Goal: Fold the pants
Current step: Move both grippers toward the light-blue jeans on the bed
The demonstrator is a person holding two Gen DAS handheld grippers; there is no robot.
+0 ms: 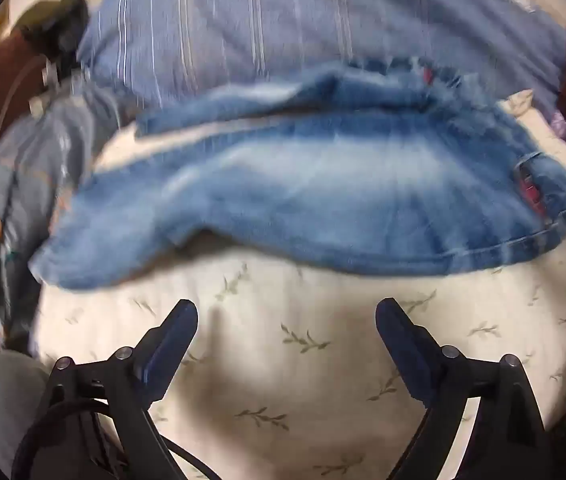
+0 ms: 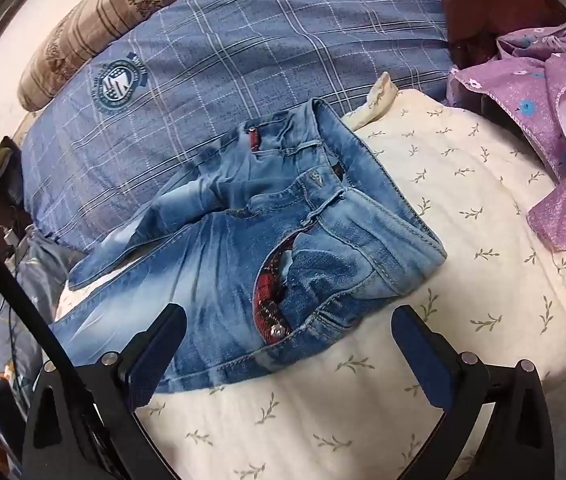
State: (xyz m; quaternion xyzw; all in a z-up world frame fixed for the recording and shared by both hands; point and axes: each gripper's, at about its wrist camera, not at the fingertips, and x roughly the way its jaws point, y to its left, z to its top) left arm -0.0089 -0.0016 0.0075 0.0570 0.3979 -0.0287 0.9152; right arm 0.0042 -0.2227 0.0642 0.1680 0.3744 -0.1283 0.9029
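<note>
Faded blue jeans (image 2: 243, 248) lie spread on a cream leaf-print sheet (image 2: 463, 208), waistband to the right, legs running left. A red plaid pocket lining (image 2: 271, 292) shows at the front. In the left wrist view the jeans (image 1: 323, 184) lie blurred across the middle. My left gripper (image 1: 287, 312) is open and empty, over bare sheet (image 1: 283, 360) just short of the jeans' near edge. My right gripper (image 2: 289, 320) is open and empty, its fingers either side of the jeans' front pocket area.
A blue plaid quilt (image 2: 243, 60) lies behind the jeans, with a brown striped pillow (image 2: 95, 24) beyond it. Purple flowered cloth (image 2: 555, 92) is piled at the right. Cables and clutter (image 2: 7, 236) sit at the left bed edge.
</note>
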